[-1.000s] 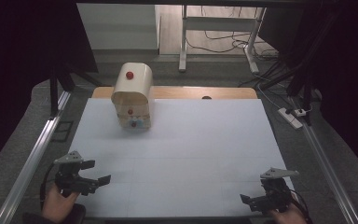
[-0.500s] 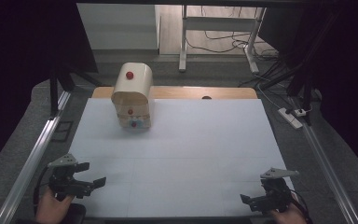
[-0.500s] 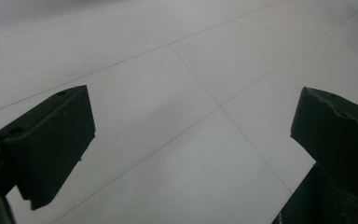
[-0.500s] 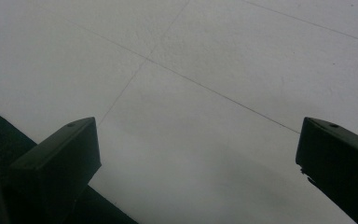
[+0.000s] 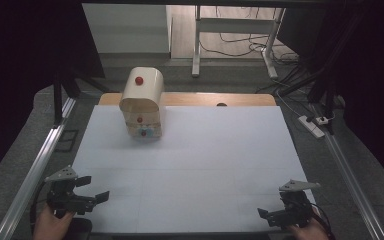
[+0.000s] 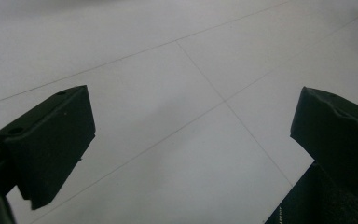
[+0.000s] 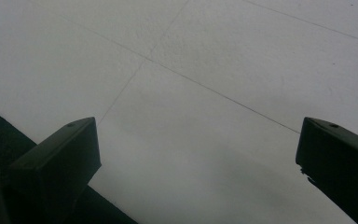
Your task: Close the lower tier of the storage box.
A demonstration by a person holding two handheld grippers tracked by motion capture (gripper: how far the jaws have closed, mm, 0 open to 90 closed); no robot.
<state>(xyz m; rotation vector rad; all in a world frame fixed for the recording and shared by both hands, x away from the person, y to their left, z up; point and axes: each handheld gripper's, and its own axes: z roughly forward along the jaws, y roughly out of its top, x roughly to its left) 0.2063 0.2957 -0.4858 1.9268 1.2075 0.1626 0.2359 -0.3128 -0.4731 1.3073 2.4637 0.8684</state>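
At the far left the room falls into darkness, and nothing can be made out beyond a metal rail (image 5: 35, 170) that runs along the bench's (image 5: 190, 170) left edge. The left tongs (image 5: 94, 189) sit at the near left corner, the hand (image 5: 50, 225) that holds them cut off by the bottom edge; in the left gripper view the jaws stand wide apart over bare white sheet crossed by thin lines, with nothing between them. The box (image 5: 141, 102), cream with a rounded top and red knobs, stands far back on the left half of the bench, well apart from both tongs; its lower front is too small and blurred to read. The bench itself is a white sheet laid over a wooden top, a strip of wood showing along the far edge. Behind it lie a grey floor, a table frame (image 5: 230, 30) and loose cables. The right tongs (image 5: 262, 216) rest at the near right corner, their hand also cut off; the right gripper view shows their jaws wide, empty, over the sheet's edge. A power strip (image 5: 314, 125) lies on the floor to the right, then darkness.
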